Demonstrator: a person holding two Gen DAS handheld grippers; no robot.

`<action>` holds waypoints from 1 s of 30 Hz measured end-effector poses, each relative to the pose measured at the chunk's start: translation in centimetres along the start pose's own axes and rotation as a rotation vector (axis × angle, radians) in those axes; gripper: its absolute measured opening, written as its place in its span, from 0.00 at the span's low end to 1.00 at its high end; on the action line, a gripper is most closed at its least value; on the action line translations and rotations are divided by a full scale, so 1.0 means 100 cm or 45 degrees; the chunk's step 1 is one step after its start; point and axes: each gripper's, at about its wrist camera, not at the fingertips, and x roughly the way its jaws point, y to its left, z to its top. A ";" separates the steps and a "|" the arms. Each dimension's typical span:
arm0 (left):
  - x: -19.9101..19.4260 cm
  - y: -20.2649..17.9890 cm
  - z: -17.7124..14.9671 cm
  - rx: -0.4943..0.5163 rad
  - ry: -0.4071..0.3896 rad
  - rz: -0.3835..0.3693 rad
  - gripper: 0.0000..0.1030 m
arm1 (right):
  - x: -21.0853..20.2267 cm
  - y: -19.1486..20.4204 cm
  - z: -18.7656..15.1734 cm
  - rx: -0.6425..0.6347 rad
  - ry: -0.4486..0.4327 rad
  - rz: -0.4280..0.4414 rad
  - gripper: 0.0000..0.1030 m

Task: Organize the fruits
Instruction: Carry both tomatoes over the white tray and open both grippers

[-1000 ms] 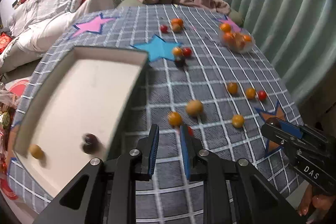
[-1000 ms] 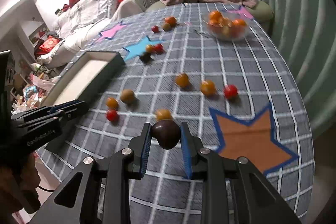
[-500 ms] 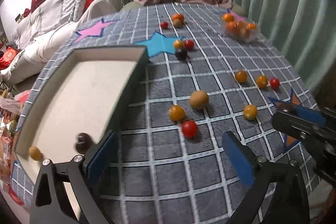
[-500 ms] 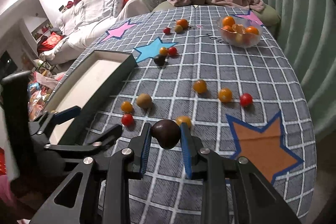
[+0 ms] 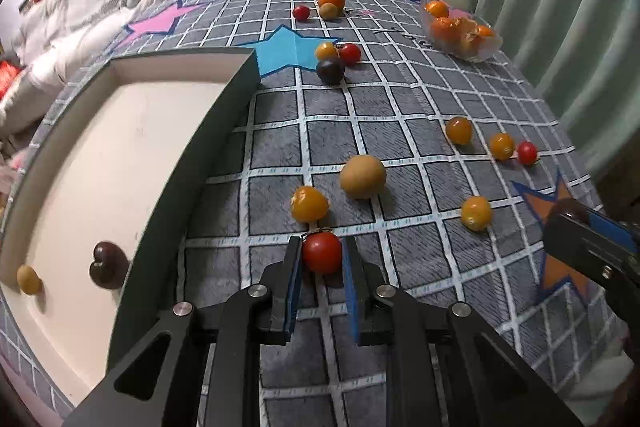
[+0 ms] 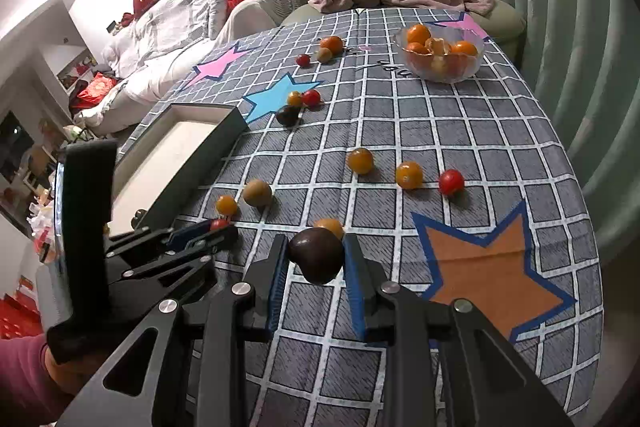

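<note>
The left hand-held gripper [image 5: 322,263] is closed on a red tomato [image 5: 322,253] low over the table [image 5: 400,99], just beside the tray [image 5: 212,147]. The right hand-held gripper [image 6: 316,263] grips a dark plum [image 6: 316,255] above the table.

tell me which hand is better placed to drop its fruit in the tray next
Left. The left gripper, shut on a red tomato, sits right beside the tray. The right gripper, holding a dark fruit, is farther out.
</note>
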 end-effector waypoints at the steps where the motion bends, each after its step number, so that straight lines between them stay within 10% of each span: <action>1: -0.005 0.003 0.000 -0.003 -0.008 -0.005 0.20 | 0.000 0.001 0.001 -0.003 0.000 0.002 0.29; 18: -0.072 0.099 0.043 -0.056 -0.169 0.067 0.20 | 0.022 0.079 0.055 -0.179 0.019 0.093 0.29; 30: -0.049 0.168 0.083 -0.040 -0.153 0.233 0.20 | 0.084 0.151 0.106 -0.280 0.110 0.167 0.29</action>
